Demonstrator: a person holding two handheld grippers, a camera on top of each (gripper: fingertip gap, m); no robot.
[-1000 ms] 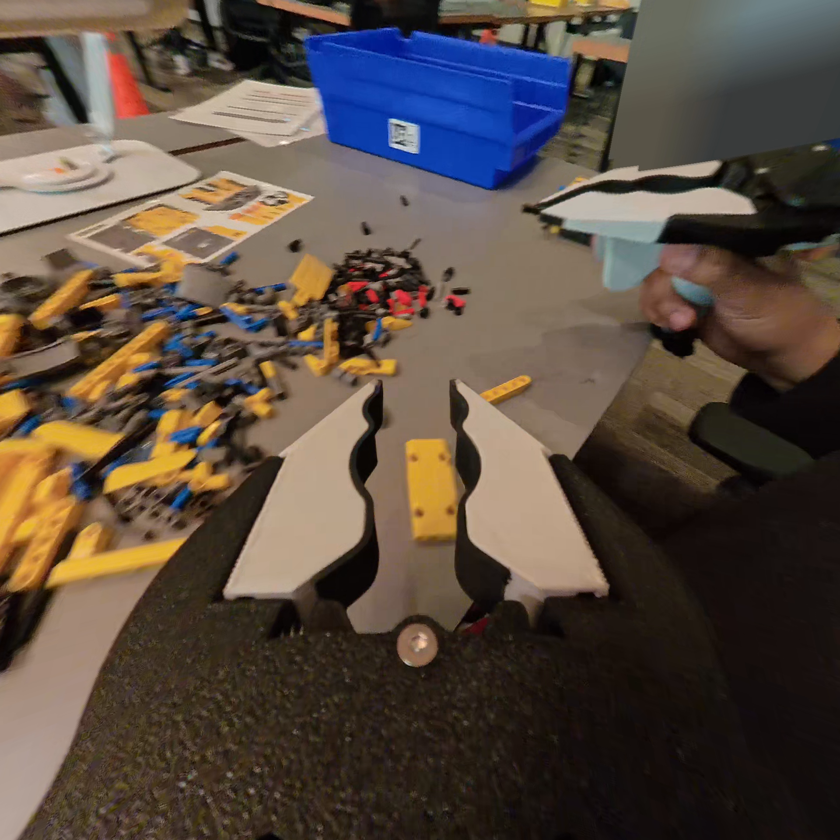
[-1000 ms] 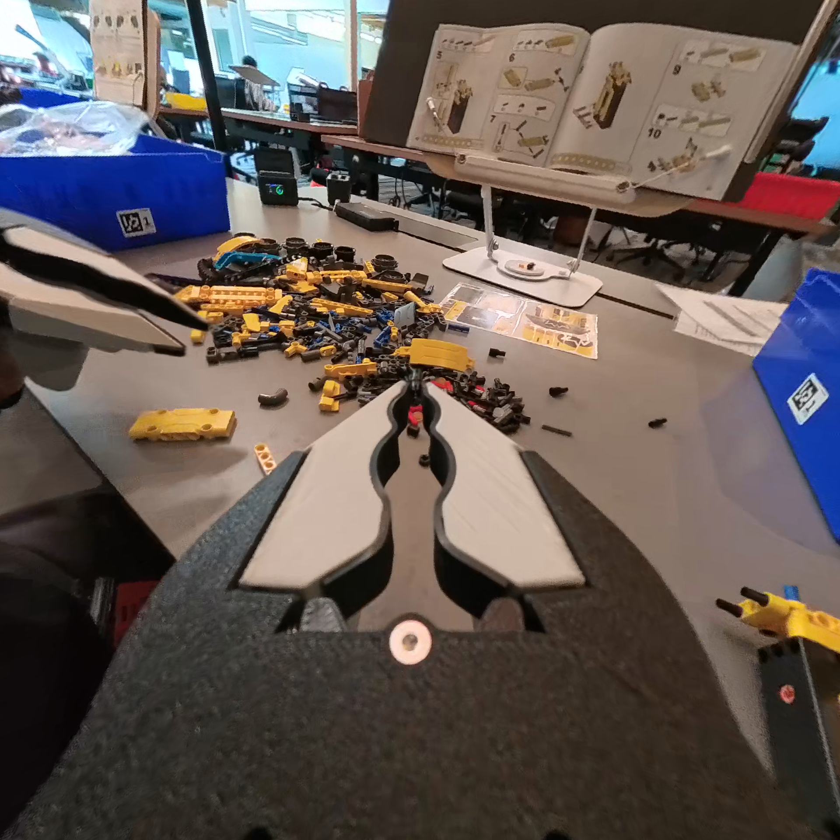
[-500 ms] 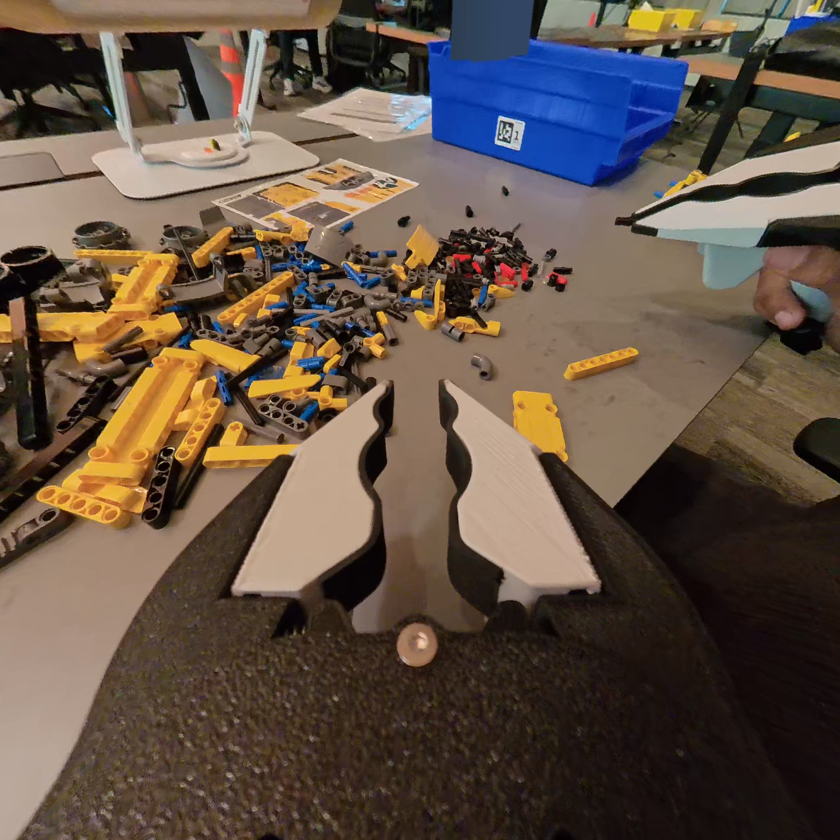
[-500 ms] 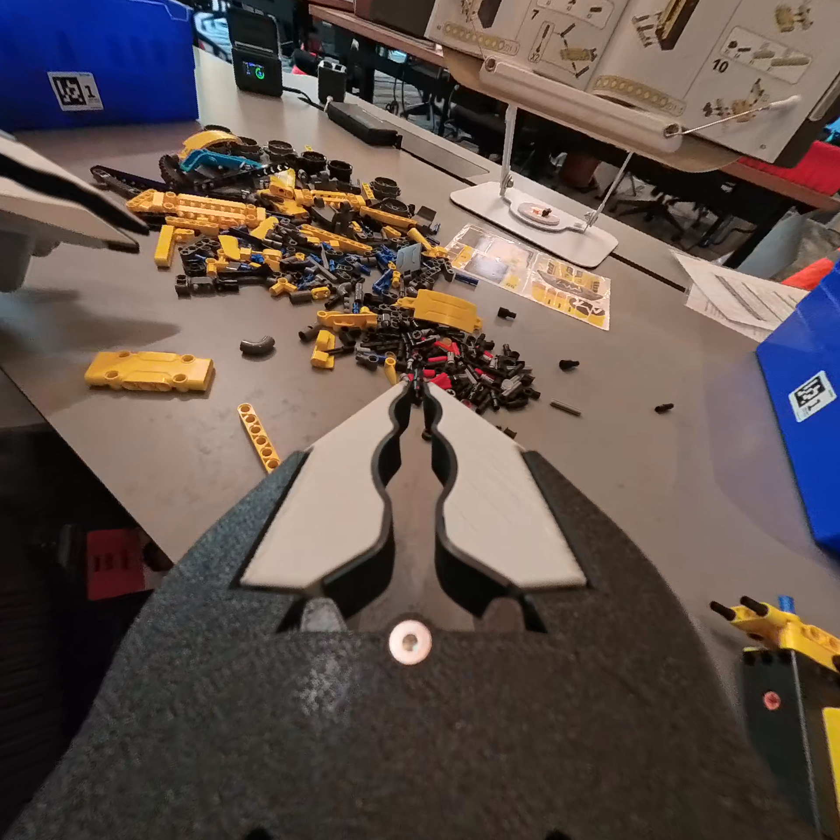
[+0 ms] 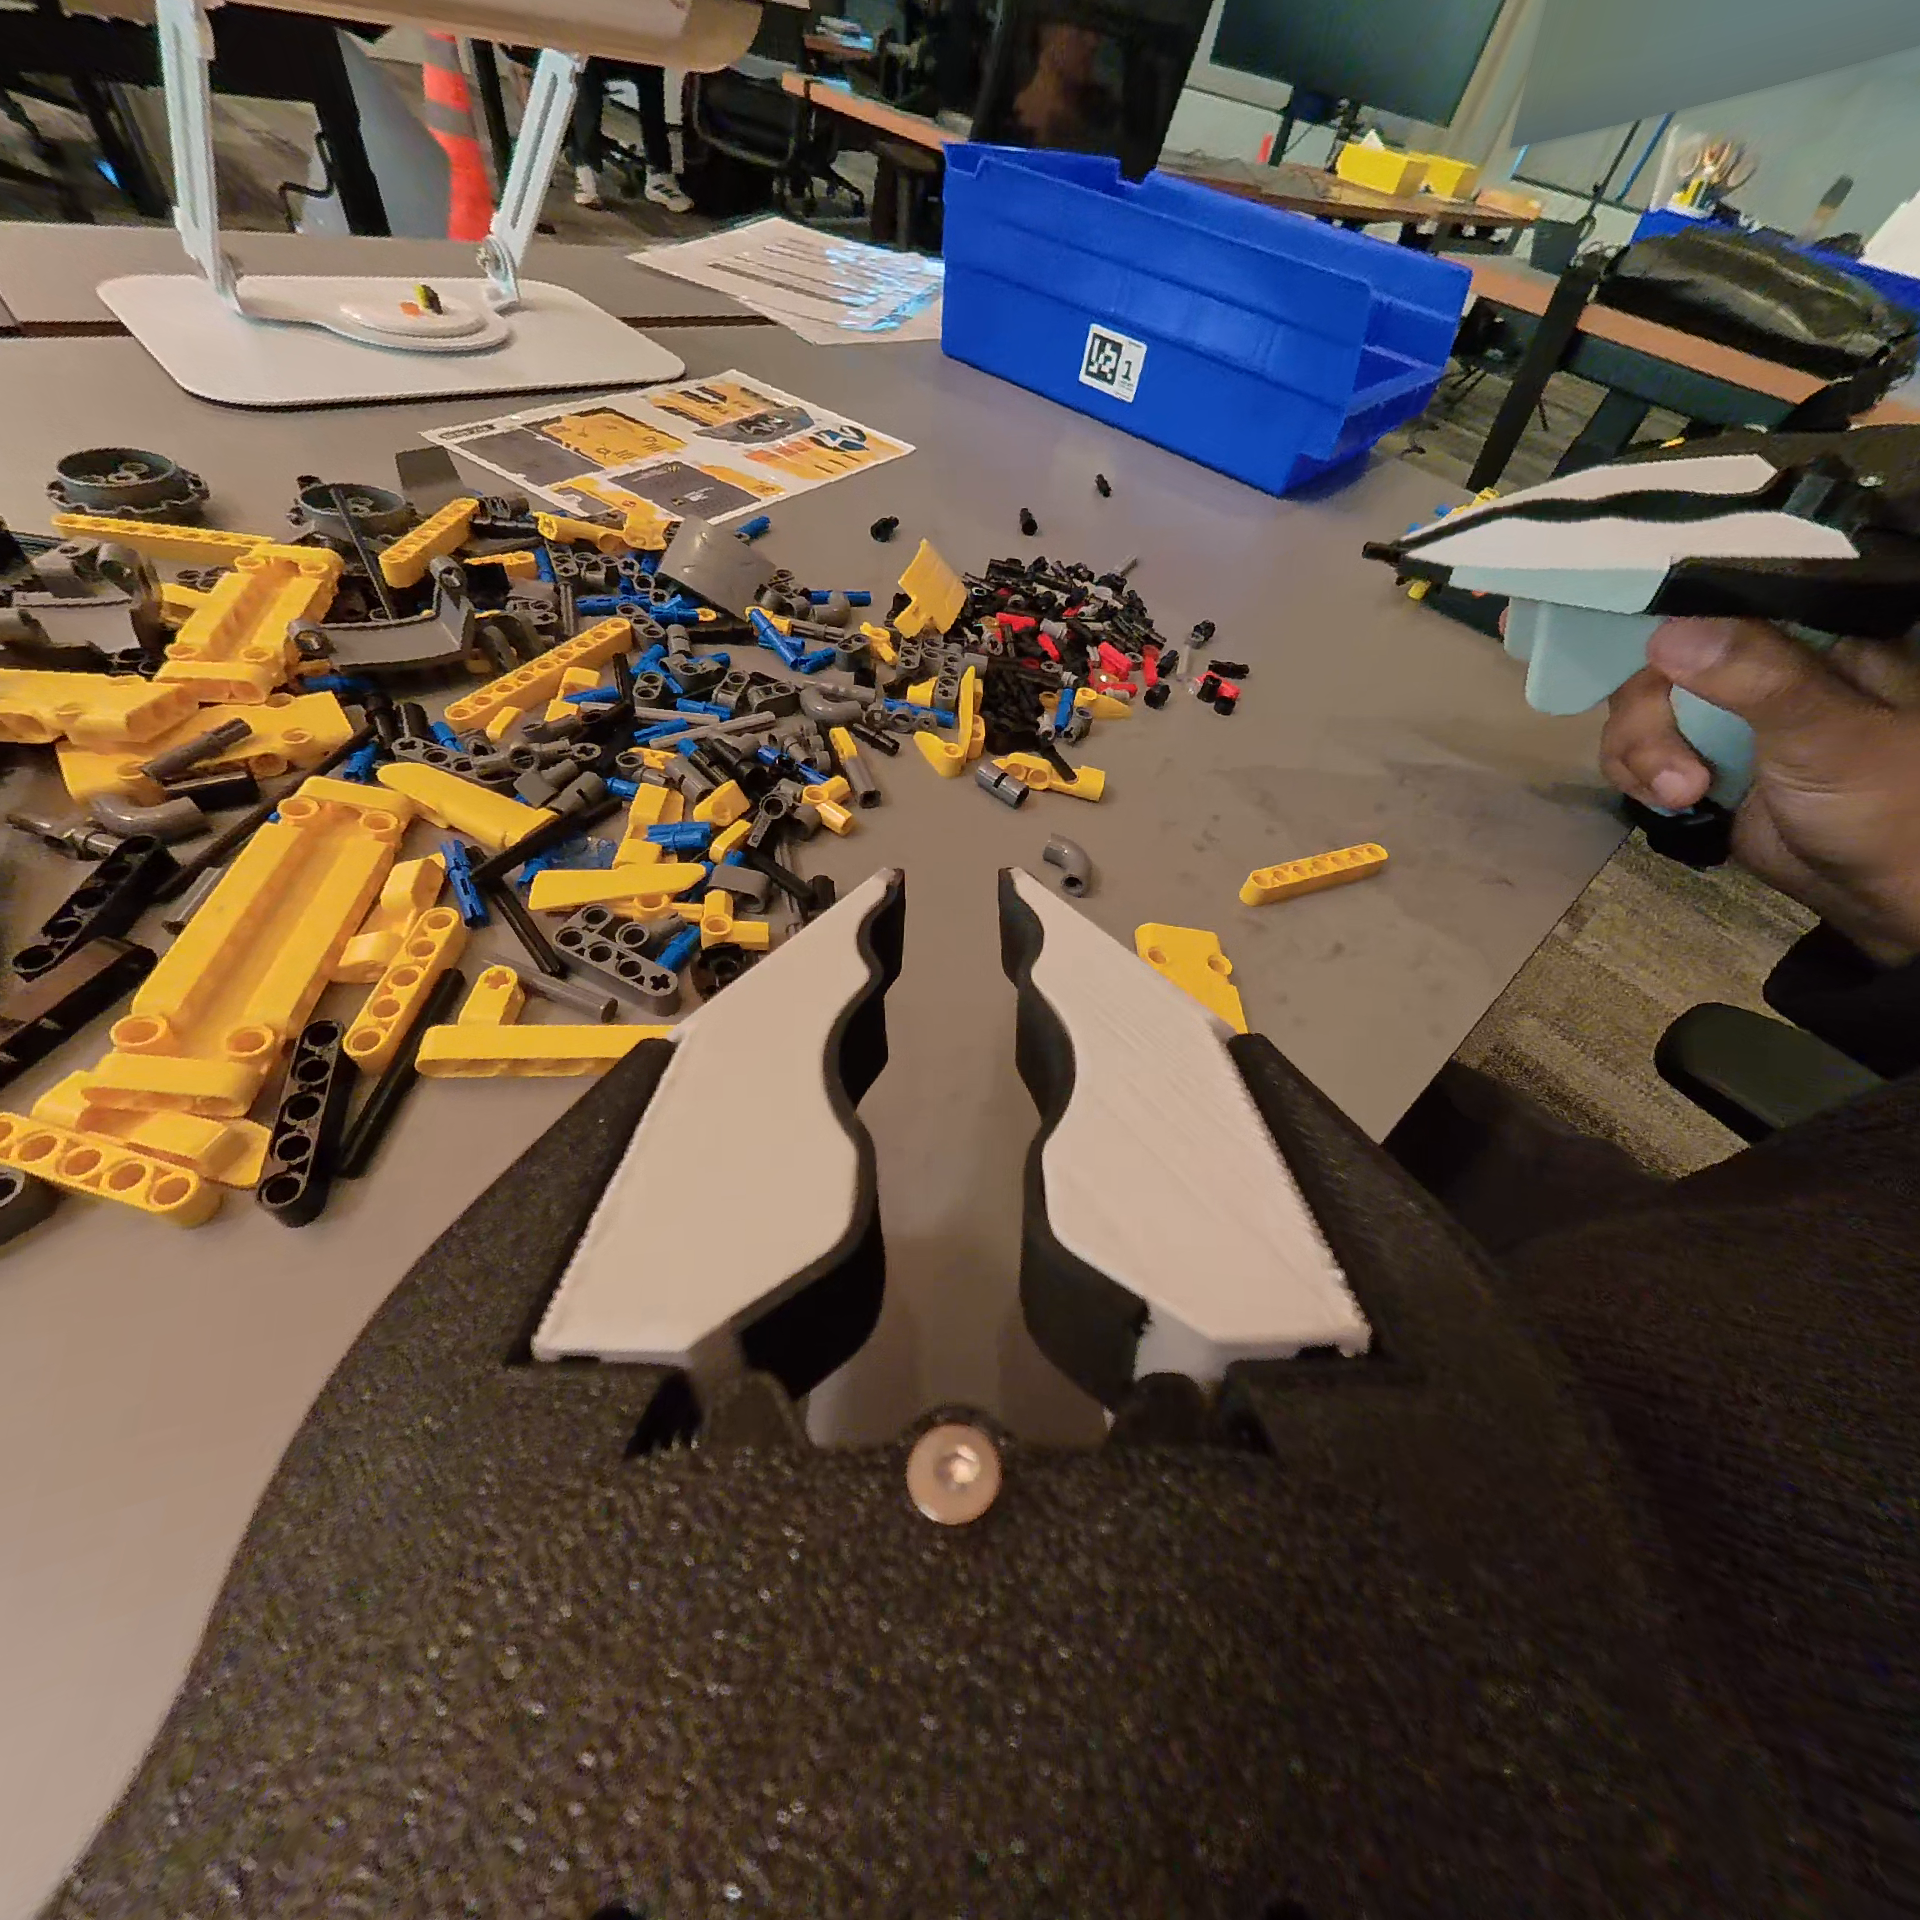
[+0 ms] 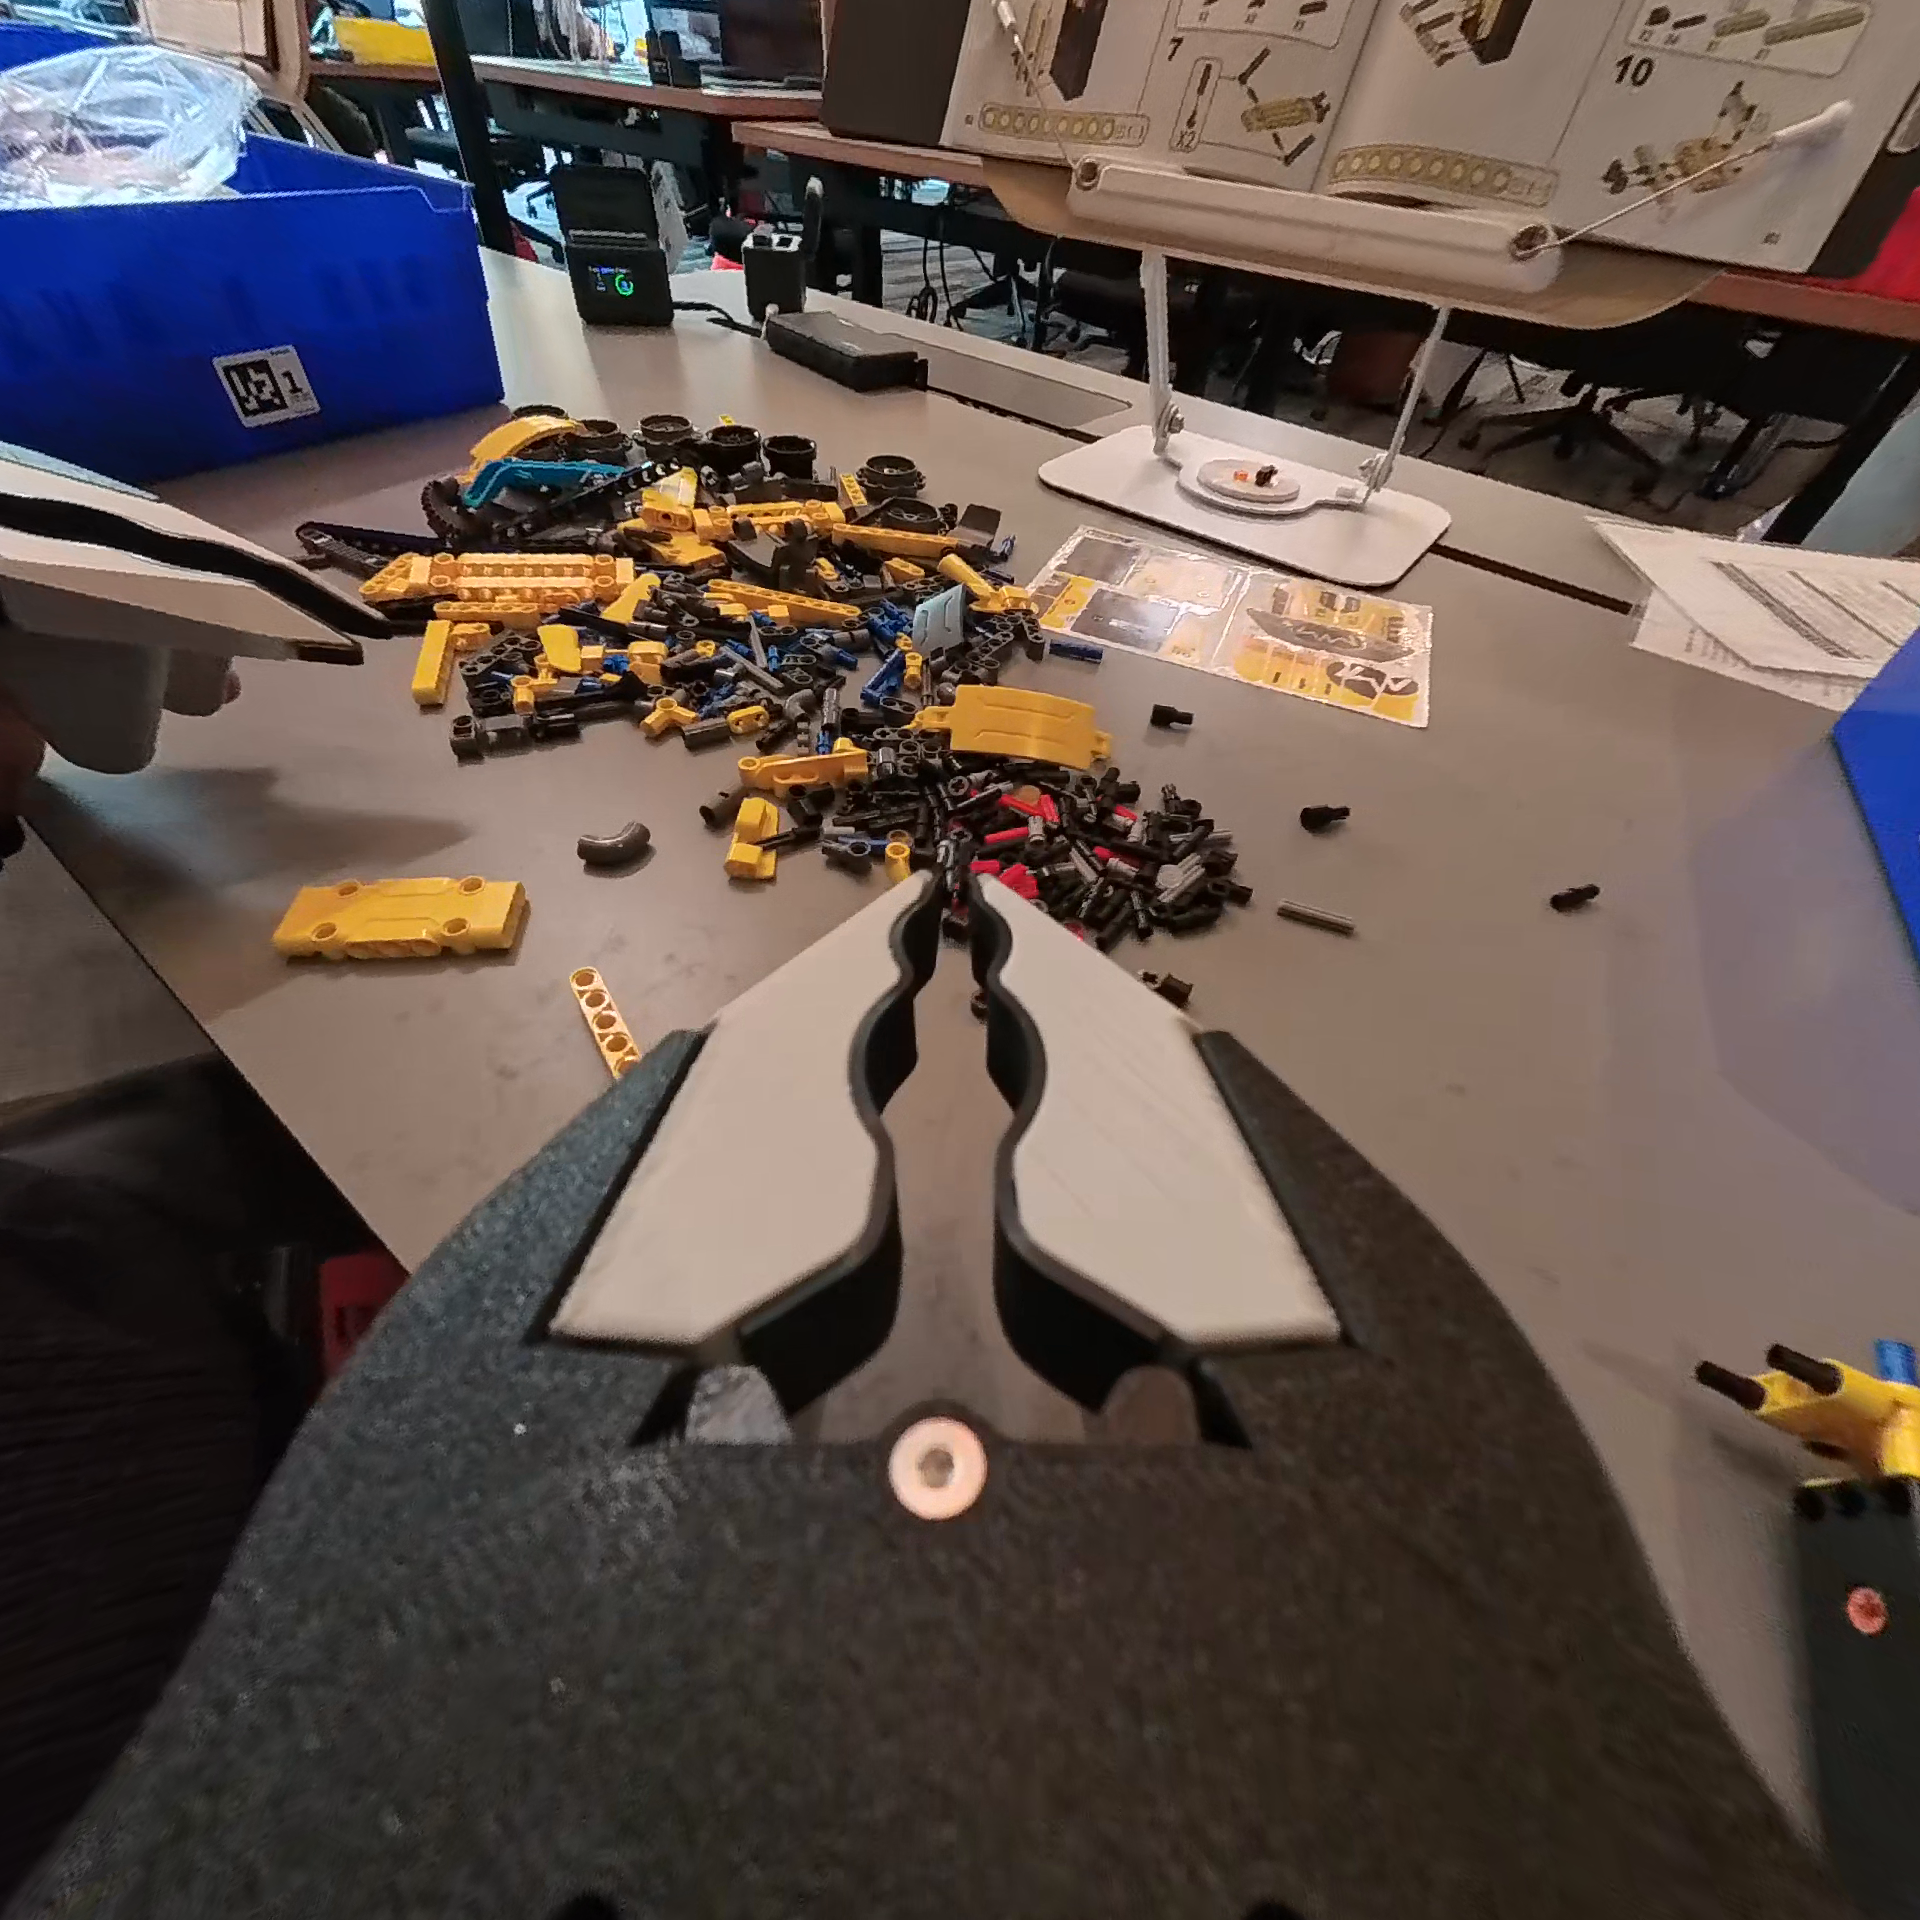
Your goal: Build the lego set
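Observation:
My left gripper (image 5: 951, 883) is open and empty, held low over the grey table (image 5: 1351, 727) at the near edge of a pile of yellow, black, blue and grey building pieces (image 5: 623, 727). A flat yellow panel (image 5: 1195, 961) lies just right of its right finger, partly hidden. A short yellow beam with holes (image 5: 1314, 871) and a grey elbow (image 5: 1065, 857) lie close ahead. My right gripper (image 6: 956, 881) is shut on a small black pin, above a heap of black and red pins (image 6: 1039, 831). It also shows in the left wrist view (image 5: 1392, 551), held by a hand (image 5: 1787, 769).
A blue bin (image 5: 1195, 301) stands at the back, another (image 6: 208, 291) at the left. A white book stand (image 6: 1247, 488) holds an open instruction booklet (image 6: 1455, 62). A sticker sheet (image 6: 1236, 623) lies flat. A partly built yellow and black assembly (image 6: 1849, 1455) sits near right. The table edge (image 5: 1507, 987) runs close on the right. Spacing between my two grippers at the tips: around 20 cm.
My left gripper has pulled back and swung left: the yellow panel, once between its fingers, now lies beside the right finger. My right gripper has dipped toward the pin heap, still shut.

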